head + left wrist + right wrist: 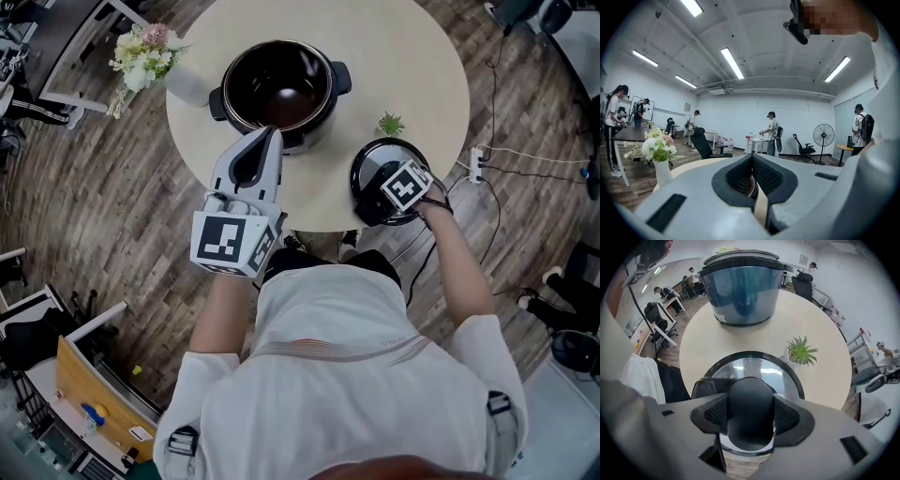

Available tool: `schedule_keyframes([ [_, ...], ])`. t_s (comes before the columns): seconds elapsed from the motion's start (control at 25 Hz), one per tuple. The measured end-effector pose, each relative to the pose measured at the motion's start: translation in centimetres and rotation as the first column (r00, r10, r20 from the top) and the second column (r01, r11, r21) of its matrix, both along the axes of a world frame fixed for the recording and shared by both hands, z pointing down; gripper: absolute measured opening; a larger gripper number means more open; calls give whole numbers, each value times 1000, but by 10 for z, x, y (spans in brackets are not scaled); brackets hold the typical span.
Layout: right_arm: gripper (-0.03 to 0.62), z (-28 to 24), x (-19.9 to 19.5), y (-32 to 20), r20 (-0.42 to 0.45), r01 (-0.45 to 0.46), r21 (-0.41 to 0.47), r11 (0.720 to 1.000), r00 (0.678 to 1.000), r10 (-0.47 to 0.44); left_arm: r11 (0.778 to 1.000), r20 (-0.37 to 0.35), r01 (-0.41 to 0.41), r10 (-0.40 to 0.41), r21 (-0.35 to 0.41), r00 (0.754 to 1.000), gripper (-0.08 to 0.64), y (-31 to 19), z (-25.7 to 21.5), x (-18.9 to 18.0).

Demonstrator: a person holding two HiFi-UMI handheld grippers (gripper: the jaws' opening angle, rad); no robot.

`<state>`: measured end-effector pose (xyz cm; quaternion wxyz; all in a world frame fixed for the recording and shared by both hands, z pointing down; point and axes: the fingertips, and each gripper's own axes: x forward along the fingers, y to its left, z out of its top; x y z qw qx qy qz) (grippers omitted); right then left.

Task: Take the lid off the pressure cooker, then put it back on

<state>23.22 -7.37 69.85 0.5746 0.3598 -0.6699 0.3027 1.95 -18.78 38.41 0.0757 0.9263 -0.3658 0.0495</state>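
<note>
Your right tool grips knob of lid. Lid lies at near tabletop edge, right of open pot. Your left tool is closed, empty. Risk: if smooth knob slips on lift, lid falls off edge or hits plant.

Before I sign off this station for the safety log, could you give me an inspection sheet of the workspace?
Surface: round table, pale top.
Job's things: pressure cooker open, mid-table; lid at the table's near edge.
Clutter: vase of flowers; small potted plant beside the lid.
Grippers: left claw shut, tip at the cooker's near rim; right claw closed on the lid's knob.
Cables: power strip and cords on the floor right of the table.
Surroundings: wood floor, office chair, standing fan, people at other desks.
</note>
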Motion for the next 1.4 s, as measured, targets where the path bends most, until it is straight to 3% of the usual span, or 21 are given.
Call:
schedule_keyframes([
  [0.56, 278, -15, 5, 6, 4, -13, 44, 999, 1000, 13, 1000, 2, 21, -21, 8, 1000, 5, 3, -2, -10],
  [0.68, 278, -46, -1, 0, 54, -10, 120, 993, 999, 4, 999, -7, 37, -37, 10, 999, 5, 0, -3, -17],
  [1.08, 279, -197, -14, -27, 101, 62, 203, 977, 991, -83, 997, -45, 63, -62, 39, 997, 5, -2, -13, -39],
  [1.4, 278, -293, -46, -109, 16, 218, 239, 946, 974, -228, 994, -73, 96, -92, 50, 993, 5, 2, -22, -67],
])
